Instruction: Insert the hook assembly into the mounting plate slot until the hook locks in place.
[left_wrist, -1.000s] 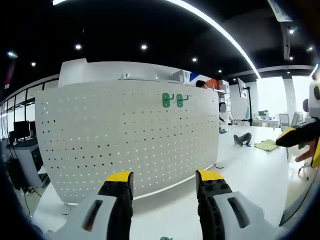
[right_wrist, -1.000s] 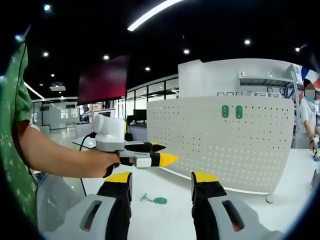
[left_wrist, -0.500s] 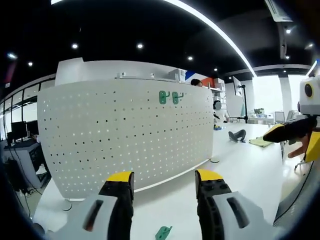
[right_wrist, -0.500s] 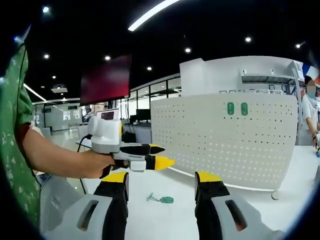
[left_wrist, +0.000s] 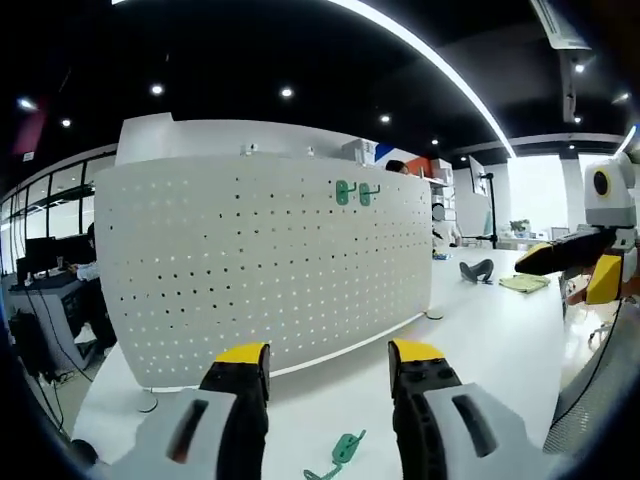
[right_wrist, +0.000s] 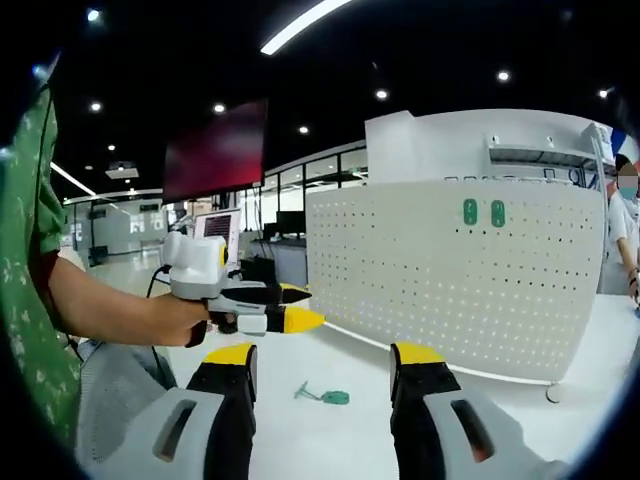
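Two green plastic hooks (left_wrist: 354, 193) hang on curved white perforated pegboard (left_wrist: 270, 260). Loose hook (left_wrist: 341, 455) flat on smooth white table (left_wrist: 480, 330), 6 o'clock between left gripper (left_wrist: 329, 365) jaws, apart, empty; right gripper (right_wrist: 325, 362) likewise spread, empty, hook at 12 o'clock.

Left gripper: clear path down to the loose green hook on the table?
Probably yes. The green hook lies alone on the white table, just ahead of the left gripper, whose jaws stand open and empty. Nothing lies between them; the pegboard stands further back.
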